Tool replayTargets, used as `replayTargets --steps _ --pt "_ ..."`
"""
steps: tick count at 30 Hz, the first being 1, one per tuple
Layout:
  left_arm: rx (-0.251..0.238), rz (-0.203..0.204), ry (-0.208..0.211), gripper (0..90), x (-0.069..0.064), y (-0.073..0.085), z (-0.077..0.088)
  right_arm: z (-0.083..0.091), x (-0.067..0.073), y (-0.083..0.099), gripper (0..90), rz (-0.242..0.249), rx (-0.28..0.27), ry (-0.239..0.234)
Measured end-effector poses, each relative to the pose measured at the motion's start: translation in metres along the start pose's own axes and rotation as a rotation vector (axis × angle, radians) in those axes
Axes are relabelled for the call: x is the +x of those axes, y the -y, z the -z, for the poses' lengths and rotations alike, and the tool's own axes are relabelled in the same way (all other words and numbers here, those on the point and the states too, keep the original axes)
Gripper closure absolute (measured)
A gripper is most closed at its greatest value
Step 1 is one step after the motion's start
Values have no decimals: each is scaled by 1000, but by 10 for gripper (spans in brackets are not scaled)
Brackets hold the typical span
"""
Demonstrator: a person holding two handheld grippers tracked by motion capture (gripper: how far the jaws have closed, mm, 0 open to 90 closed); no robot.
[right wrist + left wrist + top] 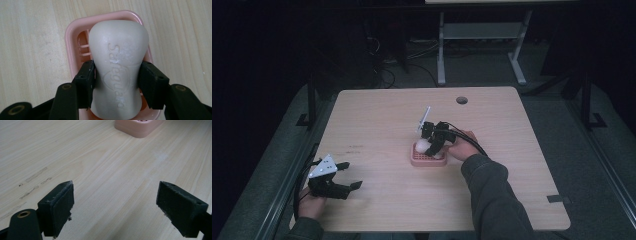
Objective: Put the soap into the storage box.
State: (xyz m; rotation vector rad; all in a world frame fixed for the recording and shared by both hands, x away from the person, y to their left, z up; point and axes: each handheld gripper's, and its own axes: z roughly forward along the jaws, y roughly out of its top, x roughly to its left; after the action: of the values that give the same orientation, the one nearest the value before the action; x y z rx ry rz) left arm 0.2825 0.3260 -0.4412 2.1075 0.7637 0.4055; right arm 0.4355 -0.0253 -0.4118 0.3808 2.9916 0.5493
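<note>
Nearest the high view's camera, a grey-green sleeve (492, 195) comes in from the bottom edge and leads up to the right hand (462, 145), which holds the right hand-held gripper (433, 146) over the middle of the bench (377, 115). Its jaws are clamped on a pale bar of soap (117, 67), one black pad pressed against each side of the bar's narrow waist, as the right gripper view shows from close up. Raised lettering runs along the top face of the soap. The bar sits over a pink soap dish (71, 35), whose slotted floor shows to one side of the wider end of the bar; whether the soap rests on the dish or is held just above it cannot be told.

At the near left corner of the bench, the left hand (309, 205) holds the left hand-held gripper (351, 175), well apart from the dish. Its jaws stand wide apart with only bare wood between them, seen in the left gripper view, where a corner of the pink dish appears at the top edge. A round hole (461, 100) lies near the far edge of the bench.
</note>
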Motion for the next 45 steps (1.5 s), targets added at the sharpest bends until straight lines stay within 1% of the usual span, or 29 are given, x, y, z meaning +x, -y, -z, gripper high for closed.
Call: replayTargets --steps 5,6,9,11,15,23,27,28,32,34,38,45 --pt "-1 1 1 139 0 0 0 -2 1 0 479 0 2 1" --pt "-1 0 1 139 0 0 0 -2 0 0 487 5 -4 0" --pt "1 0 1 139 0 0 0 3 1 -1 506 -3 -37 -2" --pt "1 -3 0 139 0 0 0 5 2 -1 487 0 -31 6" --pt "0 1 1 139 0 0 0 6 1 1 451 -12 -34 -8" --pt "0 2 2 139 0 0 -1 12 2 7 412 -33 -69 -13" --pt "0 2 2 139 -1 0 -1 17 1 12 402 -40 -84 -13" --pt "0 2 3 140 -1 0 -1 19 2 14 398 -50 -85 -13" --pt "1 2 3 139 -1 0 -1 21 2 18 396 -50 -91 -8" --pt "4 2 4 140 -1 0 -2 24 2 22 385 -55 -97 -7" --pt "5 1 4 139 0 0 -2 28 2 26 375 -64 -98 -9" --pt "4 2 4 139 -1 0 -2 33 4 29 358 -68 -100 2"
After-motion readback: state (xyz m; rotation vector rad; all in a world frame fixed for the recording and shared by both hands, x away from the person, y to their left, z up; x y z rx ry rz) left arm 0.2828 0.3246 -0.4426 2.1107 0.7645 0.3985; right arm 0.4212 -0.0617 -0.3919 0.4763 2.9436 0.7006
